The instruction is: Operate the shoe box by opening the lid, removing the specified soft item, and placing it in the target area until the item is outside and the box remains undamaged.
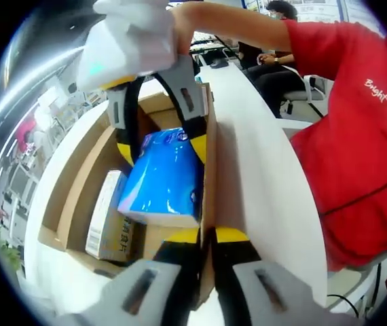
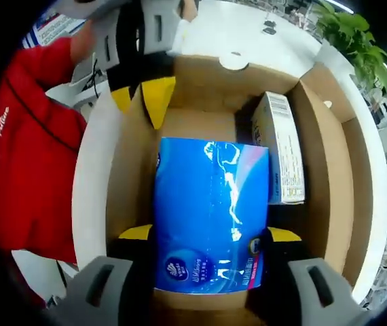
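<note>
Inside the open shoe box [image 2: 329,156], the right gripper [image 2: 210,234] clamps a blue tissue pack [image 2: 210,210] beside a small white carton [image 2: 280,146]; the left gripper [image 1: 207,236] pinches the box's wall.

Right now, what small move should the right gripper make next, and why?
Probably lift the blue tissue pack straight up. The right gripper grips it inside the open box, while the left gripper pinches the box wall, steadying it.
</note>
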{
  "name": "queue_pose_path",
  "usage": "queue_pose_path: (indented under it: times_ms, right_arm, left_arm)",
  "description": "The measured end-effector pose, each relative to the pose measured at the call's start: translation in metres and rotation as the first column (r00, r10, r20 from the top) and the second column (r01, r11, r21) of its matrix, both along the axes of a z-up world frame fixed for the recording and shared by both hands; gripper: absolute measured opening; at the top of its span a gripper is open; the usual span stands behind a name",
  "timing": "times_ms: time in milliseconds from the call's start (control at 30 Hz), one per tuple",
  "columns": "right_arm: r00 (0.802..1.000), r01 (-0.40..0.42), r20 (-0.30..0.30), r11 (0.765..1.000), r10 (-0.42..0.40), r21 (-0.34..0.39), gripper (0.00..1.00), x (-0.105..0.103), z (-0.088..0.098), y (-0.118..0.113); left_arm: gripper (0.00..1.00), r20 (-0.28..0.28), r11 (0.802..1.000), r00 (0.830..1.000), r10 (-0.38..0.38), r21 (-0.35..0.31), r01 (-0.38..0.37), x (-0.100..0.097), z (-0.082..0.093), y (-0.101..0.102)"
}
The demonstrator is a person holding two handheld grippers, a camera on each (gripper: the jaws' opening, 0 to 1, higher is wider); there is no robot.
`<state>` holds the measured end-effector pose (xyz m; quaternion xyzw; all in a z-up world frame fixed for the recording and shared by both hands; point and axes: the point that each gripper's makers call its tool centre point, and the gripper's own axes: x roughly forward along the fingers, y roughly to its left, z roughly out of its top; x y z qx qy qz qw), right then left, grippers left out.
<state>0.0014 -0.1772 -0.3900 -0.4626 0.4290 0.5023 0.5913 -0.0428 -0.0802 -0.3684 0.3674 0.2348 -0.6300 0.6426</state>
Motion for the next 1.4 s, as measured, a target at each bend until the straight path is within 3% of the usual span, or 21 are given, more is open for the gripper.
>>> queue_pose_path:
  times_ms: [300,367,533,867,967,1067,1133,1167,1233,1400]
  right_arm:
    - [1.000,0.017,-0.013,0.992,-0.018,-0.124,0.66,0.000,-0.007,-0.033]
    - [0.999,0.033,-0.018,0.978,-0.038,-0.206,0.66,-0.001,-0.004,-0.048]
    - [0.999,0.022,-0.021,0.970,-0.028,-0.243,0.66,-0.001,-0.008,-0.056]
    - [0.998,0.048,-0.025,0.980,-0.054,-0.193,0.69,0.000,-0.012,-0.063]
    - [1.000,-0.010,-0.018,0.980,0.007,-0.197,0.73,-0.001,-0.014,-0.061]
    - [0.999,0.027,-0.039,0.996,-0.031,-0.089,0.81,-0.004,-0.022,-0.039]
    - [1.000,0.021,-0.011,0.995,-0.022,-0.097,0.83,0.003,-0.024,-0.036]
    - [1.000,0.001,-0.027,0.996,-0.004,-0.084,0.82,0.002,-0.030,-0.028]
    - [1.000,0.025,-0.002,0.984,-0.026,-0.174,0.84,0.011,-0.037,-0.036]
    - [0.995,0.058,-0.063,0.975,-0.073,-0.213,0.86,0.011,-0.037,-0.034]
  left_arm:
    - [0.05,0.007,1.000,1.000,0.000,-0.010,0.000,0.000,0.000,0.000]
    - [0.05,0.006,1.000,1.000,0.000,-0.011,0.000,-0.001,0.001,-0.001]
    - [0.05,0.008,1.000,1.000,-0.001,-0.011,0.001,0.000,0.000,0.000]
    - [0.05,0.010,1.000,1.000,-0.001,-0.014,0.001,-0.001,0.001,-0.001]
    - [0.05,0.011,1.000,1.000,-0.001,-0.013,0.001,-0.001,0.001,-0.001]
    - [0.05,0.005,1.000,1.000,0.000,-0.011,0.000,0.000,0.000,0.000]
    - [0.05,0.005,1.000,1.000,0.000,-0.011,0.000,-0.001,0.001,0.000]
    - [0.05,0.006,1.000,1.000,-0.001,-0.011,0.001,-0.002,0.001,0.000]
    - [0.05,0.009,1.000,1.000,-0.001,-0.012,0.001,-0.003,0.003,-0.001]
    - [0.05,0.004,1.000,1.000,-0.001,-0.012,0.001,-0.002,0.002,0.000]
